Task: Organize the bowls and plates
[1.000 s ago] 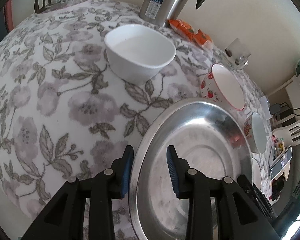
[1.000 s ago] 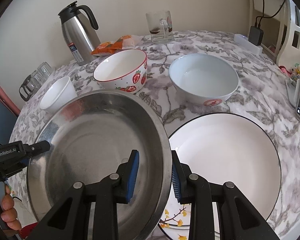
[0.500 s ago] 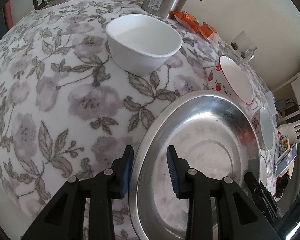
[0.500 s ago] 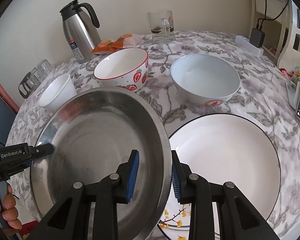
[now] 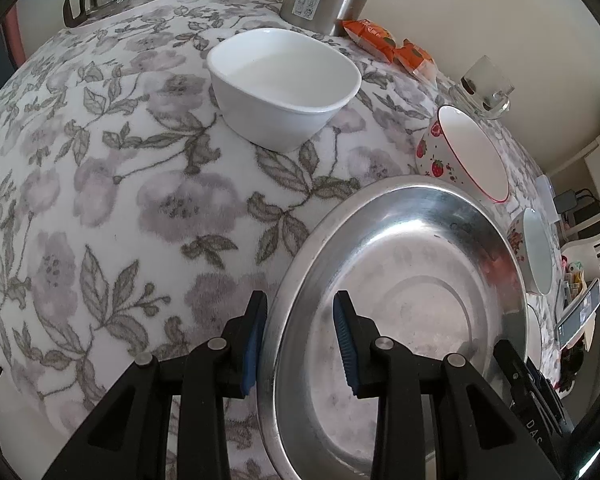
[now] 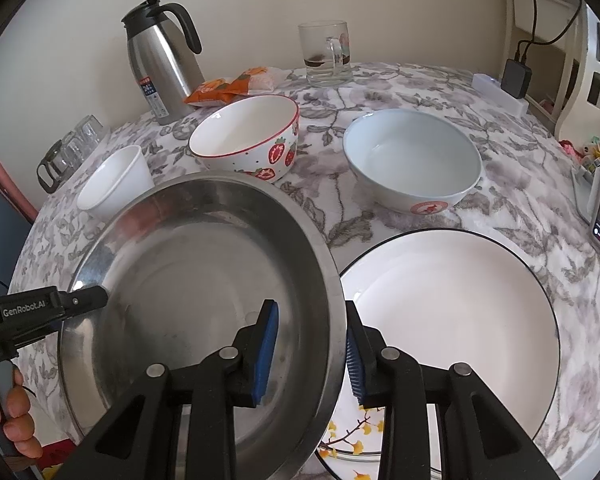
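The tabletop (image 6: 512, 200) with its flowery cloth is the biggest thing here; on it the dishes lie mostly apart, so in my view the tidying has only begun; the big steel plate (image 6: 204, 280) is up in the air, tilted, and its right edge hangs over the white plate (image 6: 452, 320) at about 4 o'clock in the right view; a plate with yellow flowers (image 6: 348, 436) peeks out at 6 o'clock under them; no dish has been stacked into another yet that I can see. The pale blue bowl (image 6: 412, 160) sits at 1 o'clock; the strawberry bowl (image 6: 248, 136) sits at 11 o'clock; the small white bowl (image 6: 116, 180) sits at 10 o'clock; all three are apart and look left to do. The left claw (image 5: 300, 336) is narrow and straddles the steel plate's left rim; the right claw (image 6: 312, 352) is narrow and straddles its right rim; between them they carry it; I cannot tell if every pad presses hard. Compared with a second ago, the steel plate looks a bit higher at its far edge, covering more of the strawberry bowl's foot; the right claw's jaws have just opened a tiny bit, with the rim between them.
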